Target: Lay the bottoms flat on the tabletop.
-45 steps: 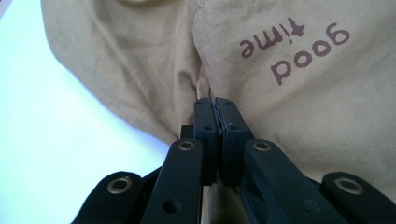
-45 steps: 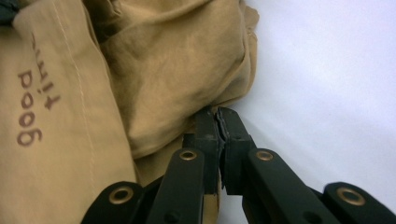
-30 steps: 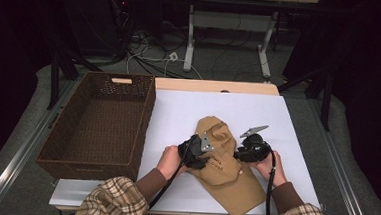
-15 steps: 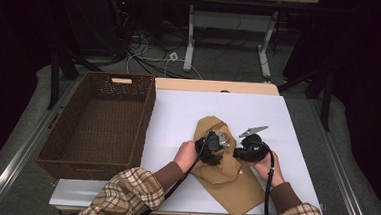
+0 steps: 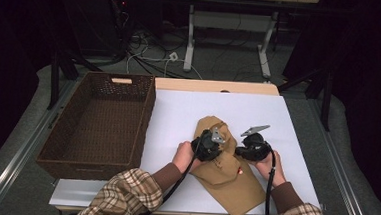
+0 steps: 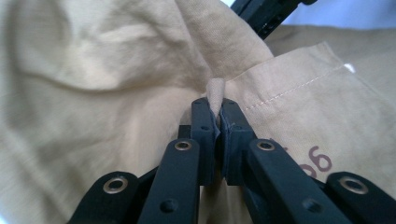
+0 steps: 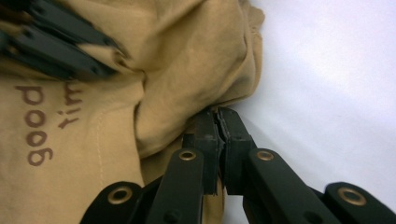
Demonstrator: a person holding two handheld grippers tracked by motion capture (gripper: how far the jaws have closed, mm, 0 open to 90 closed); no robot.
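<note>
A tan cloth garment with brown lettering lies crumpled on the white table top. My left gripper rests on its middle; its jaws have just been closing and now pinch a raised fold of the cloth between the pads. Just to the right, my right gripper sits at the garment's right edge. Its jaws have also just been closing and are shut on the cloth's edge, pads together. The left gripper's black jaws show at the upper left of the right gripper view.
A dark brown wicker basket stands at the table's left with nothing in it. Bare white surface lies behind and to the right of the cloth. Cables and table legs are on the floor beyond.
My left hand has slid to the right across the garment, ending close beside the right gripper. The right hand has stayed where it was.
</note>
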